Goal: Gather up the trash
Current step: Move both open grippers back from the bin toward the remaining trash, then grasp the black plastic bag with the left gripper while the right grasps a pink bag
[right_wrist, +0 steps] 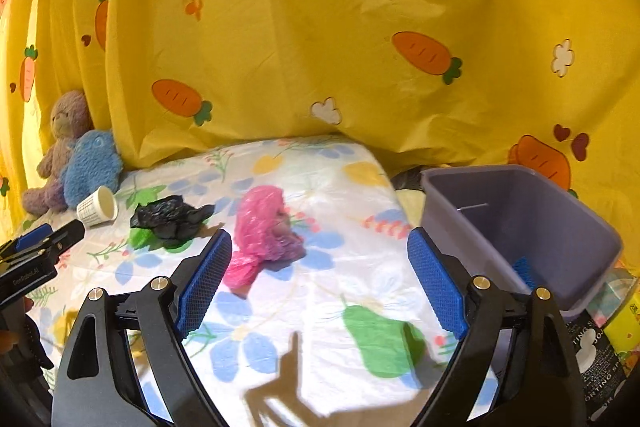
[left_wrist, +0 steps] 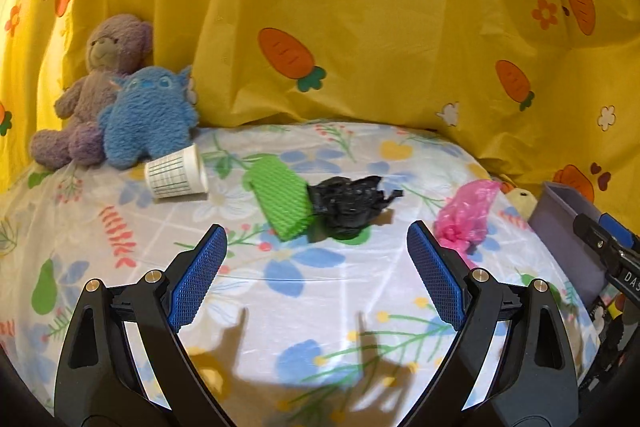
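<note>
Your left gripper [left_wrist: 316, 259] & right gripper [right_wrist: 320, 267]: fingers apart, empty; black bag [left_wrist: 352, 205] at 12, pink bag [right_wrist: 264, 227] at 11.

A: Surface? 
B: Bed [left_wrist: 320, 291], white sheet with a flower-and-fruit print.

A: Items lying on it? 
B: Paper cup [left_wrist: 176, 178] on its side, just beside a blue plush [left_wrist: 148, 117] and a purple teddy [left_wrist: 92, 91]. Green foam pad [left_wrist: 282, 201] touching a crumpled black bag [left_wrist: 350, 203]. Pink bag [right_wrist: 262, 227] apart, nearer the grey bin [right_wrist: 520, 223].
</note>
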`<state>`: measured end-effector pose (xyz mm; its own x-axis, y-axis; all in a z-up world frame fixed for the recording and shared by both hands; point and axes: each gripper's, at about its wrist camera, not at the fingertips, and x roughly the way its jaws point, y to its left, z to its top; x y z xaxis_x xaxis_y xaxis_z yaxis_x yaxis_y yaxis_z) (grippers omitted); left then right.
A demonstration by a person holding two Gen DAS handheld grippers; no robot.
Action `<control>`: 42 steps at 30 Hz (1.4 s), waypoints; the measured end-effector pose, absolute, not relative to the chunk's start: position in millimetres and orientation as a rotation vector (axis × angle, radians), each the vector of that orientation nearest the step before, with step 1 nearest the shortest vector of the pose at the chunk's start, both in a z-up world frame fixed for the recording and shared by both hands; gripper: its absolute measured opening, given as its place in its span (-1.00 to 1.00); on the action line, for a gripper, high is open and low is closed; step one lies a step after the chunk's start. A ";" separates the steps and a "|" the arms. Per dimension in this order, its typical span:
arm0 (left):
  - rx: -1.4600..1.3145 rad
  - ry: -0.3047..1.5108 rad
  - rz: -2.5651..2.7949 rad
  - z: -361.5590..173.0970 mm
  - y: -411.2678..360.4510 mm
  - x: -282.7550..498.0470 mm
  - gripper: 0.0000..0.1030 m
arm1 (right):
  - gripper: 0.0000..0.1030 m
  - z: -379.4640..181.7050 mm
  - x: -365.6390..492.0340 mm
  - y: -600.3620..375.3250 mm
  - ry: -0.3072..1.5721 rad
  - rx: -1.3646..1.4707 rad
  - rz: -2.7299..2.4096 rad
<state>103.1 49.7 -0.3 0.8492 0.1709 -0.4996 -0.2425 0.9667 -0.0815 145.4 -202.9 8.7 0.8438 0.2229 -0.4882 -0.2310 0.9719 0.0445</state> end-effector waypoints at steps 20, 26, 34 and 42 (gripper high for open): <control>-0.158 0.565 0.112 -11.6 61.5 142.7 0.75 | 0.07 -52.0 240.9 -127.7 0.772 -0.098 0.233; -0.151 0.603 0.079 -23.5 52.4 175.0 0.75 | -0.46 -59.7 246.2 -128.0 0.801 -0.108 0.250; -0.159 0.647 0.045 -38.5 54.8 216.2 0.44 | -0.62 -48.7 235.9 -137.8 0.757 -0.091 0.289; -0.162 0.685 -0.007 -50.7 51.8 237.2 -0.46 | -0.62 -40.1 219.9 -143.0 0.721 -0.086 0.328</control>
